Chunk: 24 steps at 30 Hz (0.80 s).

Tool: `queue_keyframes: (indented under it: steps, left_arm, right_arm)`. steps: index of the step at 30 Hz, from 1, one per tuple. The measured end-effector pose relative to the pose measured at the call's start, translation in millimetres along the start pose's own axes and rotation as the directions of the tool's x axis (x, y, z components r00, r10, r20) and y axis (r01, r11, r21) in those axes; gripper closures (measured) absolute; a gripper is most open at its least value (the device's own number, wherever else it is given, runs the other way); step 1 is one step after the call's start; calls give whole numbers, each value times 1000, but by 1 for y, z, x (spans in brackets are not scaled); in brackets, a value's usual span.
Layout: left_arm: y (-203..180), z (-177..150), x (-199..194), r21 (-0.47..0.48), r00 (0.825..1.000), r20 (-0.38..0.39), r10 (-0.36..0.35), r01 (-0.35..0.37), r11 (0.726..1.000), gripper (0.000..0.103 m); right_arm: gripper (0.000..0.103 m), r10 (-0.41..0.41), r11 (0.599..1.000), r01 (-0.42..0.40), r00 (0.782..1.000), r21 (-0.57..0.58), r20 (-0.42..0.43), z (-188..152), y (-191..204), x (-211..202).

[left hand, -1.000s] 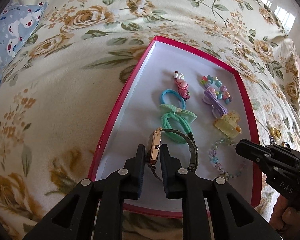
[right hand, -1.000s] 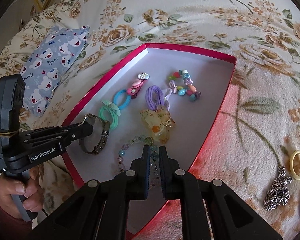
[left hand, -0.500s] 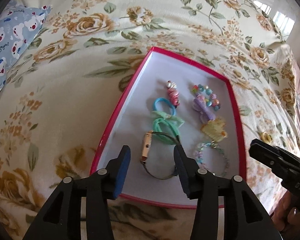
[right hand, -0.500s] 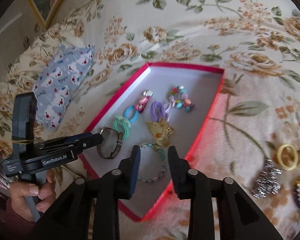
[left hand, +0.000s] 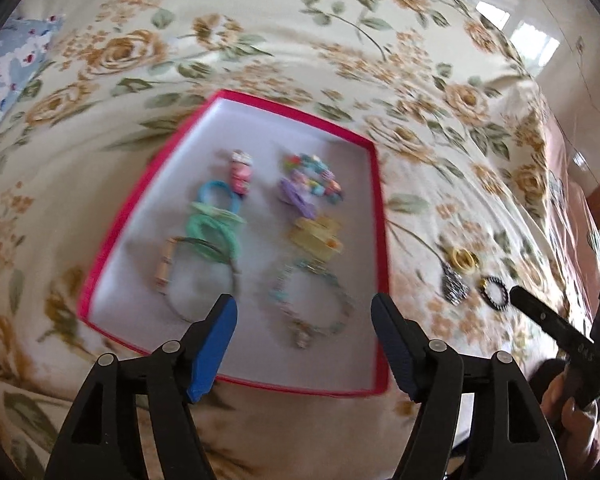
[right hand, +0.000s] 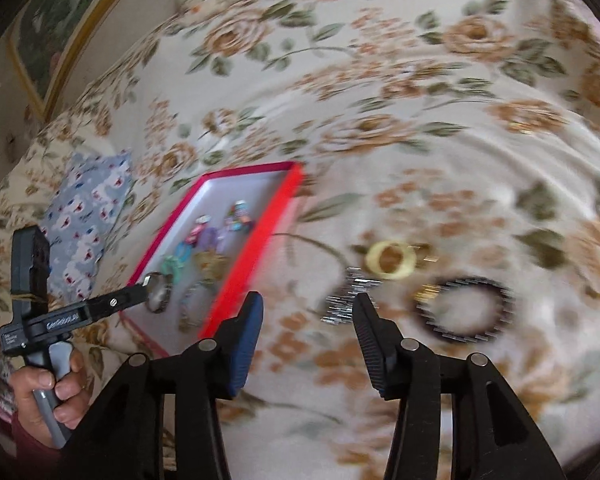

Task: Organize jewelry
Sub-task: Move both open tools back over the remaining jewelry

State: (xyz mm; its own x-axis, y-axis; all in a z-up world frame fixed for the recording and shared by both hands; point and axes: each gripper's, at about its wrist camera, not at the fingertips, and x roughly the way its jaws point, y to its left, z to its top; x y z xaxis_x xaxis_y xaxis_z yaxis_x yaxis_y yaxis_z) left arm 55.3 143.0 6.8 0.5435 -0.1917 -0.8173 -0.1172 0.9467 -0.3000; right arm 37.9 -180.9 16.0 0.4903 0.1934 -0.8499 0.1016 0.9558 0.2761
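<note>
A red-rimmed white box (left hand: 381, 216) (right hand: 256, 240) lies on the flowered bedspread, holding hair ties, clips, a beaded bracelet (left hand: 308, 304) and a gold-faced watch (left hand: 188, 276). My left gripper (left hand: 304, 312) hangs above the box's near end, jaws opening, with nothing between them. My right gripper (right hand: 308, 312) is over the bedspread to the right of the box, jaws opening and empty. Just beyond it lie a silver chain (right hand: 346, 300), a yellow ring (right hand: 390, 260) and a dark bracelet (right hand: 464, 308).
A blue patterned pillow (right hand: 84, 216) lies left of the box. A person's hand (right hand: 48, 396) grips the left tool's handle. A framed picture (right hand: 52, 40) stands at the far left. The bedspread spreads wide beyond the box.
My left gripper let go of the watch, which now lies in the box, and rose with jaws widening. My right gripper released the beaded bracelet, opened and swung right toward the loose jewelry.
</note>
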Motion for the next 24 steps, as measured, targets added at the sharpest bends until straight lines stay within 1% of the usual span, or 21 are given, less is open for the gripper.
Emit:
queue_keyframes:
  steps: [5,12,15,18,21,23,24]
  left_arm:
    - [-19,-2,10,18,998,-45,-52,53,998,30]
    - [-48,-4,16,83,996,-63,-61,67,994,26]
    - [-60,-5,22,104,996,-68,-59,66,992,24]
    - [-72,-7,33,120,995,-79,-53,62,991,24]
    - [-85,-9,45,144,994,-94,-46,59,988,24]
    - [-93,-9,53,158,993,-105,-46,62,985,24]
    - [-96,-8,55,168,994,-103,-38,55,984,22]
  right_arm:
    - [49,-53,997,52,998,61,26,-7,-31,-21]
    - [39,-104,987,97,994,127,44,-18,-63,-37]
    - [39,-114,985,108,993,138,42,-22,-69,-38]
    - [36,-121,984,115,992,135,37,-24,-73,-37]
    - [36,-121,985,116,992,131,31,-25,-75,-36]
    - [36,-137,983,132,990,123,34,-26,-76,-35]
    - [36,-148,982,143,988,122,36,-26,-76,-35]
